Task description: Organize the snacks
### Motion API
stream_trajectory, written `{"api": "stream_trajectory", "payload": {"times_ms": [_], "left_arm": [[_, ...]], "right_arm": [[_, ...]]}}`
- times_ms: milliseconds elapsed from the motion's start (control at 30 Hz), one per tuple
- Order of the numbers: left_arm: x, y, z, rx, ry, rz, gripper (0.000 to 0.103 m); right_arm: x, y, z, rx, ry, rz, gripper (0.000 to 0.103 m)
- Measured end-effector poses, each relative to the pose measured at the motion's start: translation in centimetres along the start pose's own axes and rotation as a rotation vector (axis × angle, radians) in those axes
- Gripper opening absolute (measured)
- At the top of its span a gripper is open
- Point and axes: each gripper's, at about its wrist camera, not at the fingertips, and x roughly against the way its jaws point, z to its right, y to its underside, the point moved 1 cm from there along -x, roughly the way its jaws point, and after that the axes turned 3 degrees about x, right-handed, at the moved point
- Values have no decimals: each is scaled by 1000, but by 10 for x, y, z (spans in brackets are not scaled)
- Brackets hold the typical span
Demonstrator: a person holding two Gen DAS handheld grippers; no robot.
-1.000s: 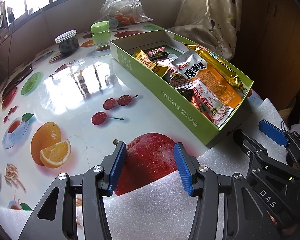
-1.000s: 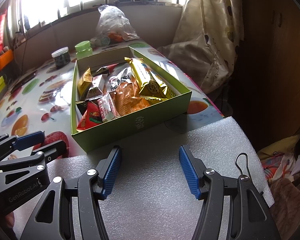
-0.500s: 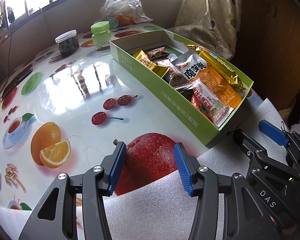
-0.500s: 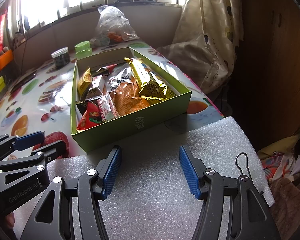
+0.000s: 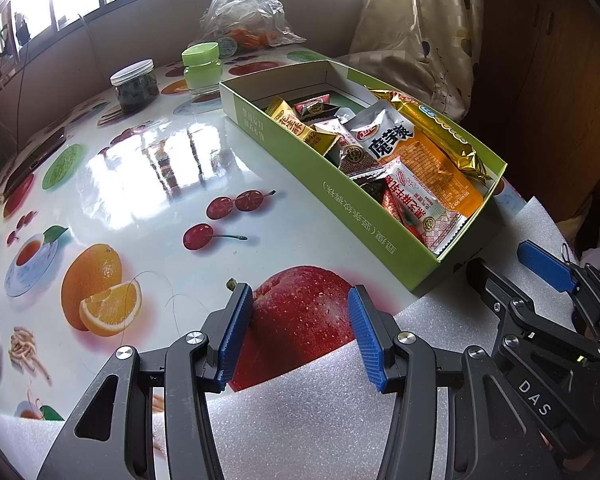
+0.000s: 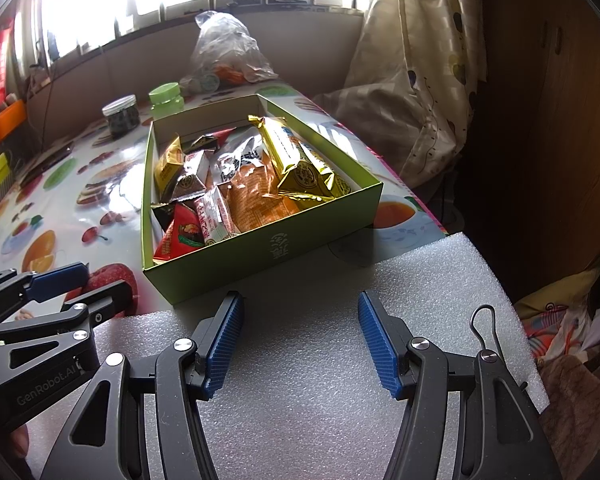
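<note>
A shallow green cardboard box (image 5: 364, 216) (image 6: 276, 248) holds several wrapped snacks: a gold packet (image 6: 300, 160), an orange packet (image 5: 432, 168), a silver pouch (image 5: 384, 132) and a red triangular one (image 6: 182, 236). My left gripper (image 5: 300, 320) hovers open over the printed apple on the tablecloth, left of the box, with nothing between its blue pads. The right gripper (image 6: 300, 332) is open above the white foam sheet (image 6: 320, 360), just in front of the box's near wall, also empty. Each gripper shows at the edge of the other's view.
A dark-filled jar with a white lid (image 5: 134, 84), a green-lidded jar (image 5: 202, 66) and a clear plastic bag (image 5: 244, 12) stand at the table's far side. A curtain (image 6: 420, 80) hangs at the right. A dark phone (image 5: 36, 160) lies at the far left.
</note>
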Motion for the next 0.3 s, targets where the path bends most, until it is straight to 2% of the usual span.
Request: {"api": "stream_trajectory", "payload": {"times_ms": [300], "left_arm": [[0, 0, 0, -2, -1, 1, 51]], "right_arm": [[0, 0, 0, 0, 0, 0, 59]]}}
